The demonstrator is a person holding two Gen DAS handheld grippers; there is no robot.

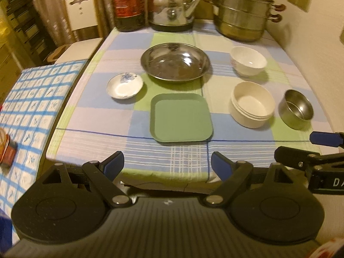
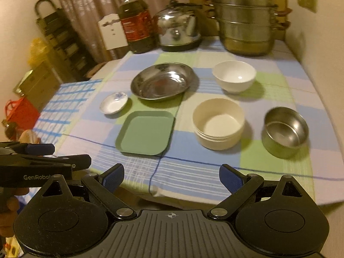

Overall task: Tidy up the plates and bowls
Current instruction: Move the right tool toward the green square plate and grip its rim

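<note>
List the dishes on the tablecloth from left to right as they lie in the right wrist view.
Small floral saucer → green square plate → cream bowl → small steel bowl. The steel basin and the white bowl sit farther back and overlap these in left-right span, so I leave them out.

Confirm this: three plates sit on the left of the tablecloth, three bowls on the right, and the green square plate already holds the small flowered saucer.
Not quite. The small flowered saucer lies on the tablecloth beside the green square plate, apart from it; the plate is empty. The left wrist view shows this. The rest stands.
</note>
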